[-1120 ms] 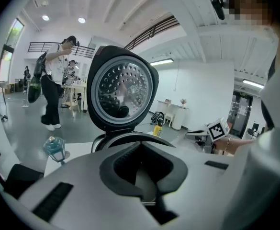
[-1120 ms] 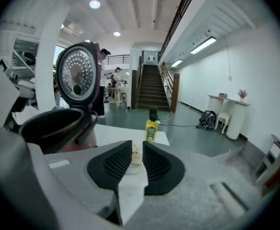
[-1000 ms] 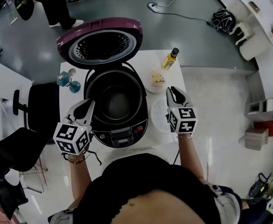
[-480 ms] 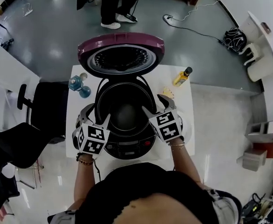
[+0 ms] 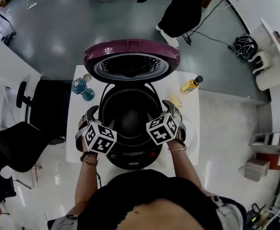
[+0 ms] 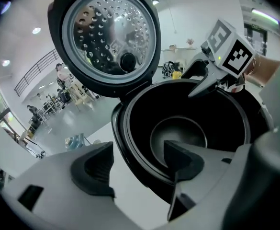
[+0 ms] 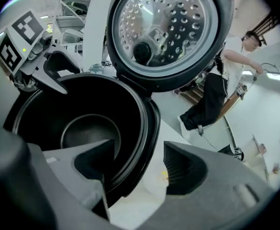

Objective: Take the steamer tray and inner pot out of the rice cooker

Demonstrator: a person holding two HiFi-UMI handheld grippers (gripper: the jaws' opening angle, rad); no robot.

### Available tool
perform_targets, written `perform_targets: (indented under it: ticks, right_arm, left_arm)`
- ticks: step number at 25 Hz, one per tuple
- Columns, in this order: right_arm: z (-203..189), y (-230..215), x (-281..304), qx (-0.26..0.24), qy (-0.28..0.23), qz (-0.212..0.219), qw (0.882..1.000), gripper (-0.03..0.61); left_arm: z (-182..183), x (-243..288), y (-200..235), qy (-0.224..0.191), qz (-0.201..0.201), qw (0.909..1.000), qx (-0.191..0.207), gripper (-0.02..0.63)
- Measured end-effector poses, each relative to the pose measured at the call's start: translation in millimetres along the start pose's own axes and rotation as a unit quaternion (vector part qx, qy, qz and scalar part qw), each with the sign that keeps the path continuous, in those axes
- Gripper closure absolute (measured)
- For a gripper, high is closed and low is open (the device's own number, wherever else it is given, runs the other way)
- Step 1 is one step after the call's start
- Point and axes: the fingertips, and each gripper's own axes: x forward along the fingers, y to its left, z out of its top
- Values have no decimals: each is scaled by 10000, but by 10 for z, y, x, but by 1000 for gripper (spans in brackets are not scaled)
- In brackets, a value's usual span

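White table (image 5: 77, 104): carries the rice cooker (image 5: 130, 152) at centre. A black chair (image 5: 46, 109) stands at its left edge.

Rice cooker: the purple lid (image 5: 131, 56) stands fully open and tipped back, with its perforated inner plate facing the person. Same position as a second ago.

Inner pot (image 5: 128, 111): dark, seated inside the cooker body, not lifted. No change in place across the three head views.

Left gripper (image 6: 137, 159): a second ago it was at the cooker's front left corner with its jaws pressed together. It now sits lower, at the pot's left rim (image 5: 94, 119). The jaws have just been opening and are spread, one inside the pot (image 6: 178, 133) and one outside over the table. The rim lies between them, and the pads do not press on it.

Right gripper (image 7: 140, 162): a second ago it was off to the right of the cooker, nearly closed. It is now at the right rim (image 5: 171, 110), with jaws just opened wide and straddling the rim in the same way, clear of the pads.

Small items: a blue bottle (image 5: 80, 86) sits at the back left of the table and a yellow bottle (image 5: 191, 84) at the back right. Both are unmoved.
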Motion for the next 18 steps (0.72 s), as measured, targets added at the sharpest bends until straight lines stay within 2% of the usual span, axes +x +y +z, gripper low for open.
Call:
perform_targets:
  ticks: [7, 9, 12, 18]
  right_arm:
    - [-63, 69, 158, -132, 366, 197, 9990, 273]
    - [-42, 42, 141, -184, 347, 42, 9992, 283]
    - [2, -3, 93, -247, 225, -305, 9990, 357]
    - [76, -57, -2, -127, -97, -602, 9981, 410]
  left_arm:
    - [-17, 121, -4, 109, -186, 9997, -68, 314]
    - [-9, 123, 21, 125, -117, 9998, -123, 335]
    - [-1, 110, 58, 117, -39, 9994, -317, 387]
    - [27, 88, 108, 105, -87, 9977, -671, 418]
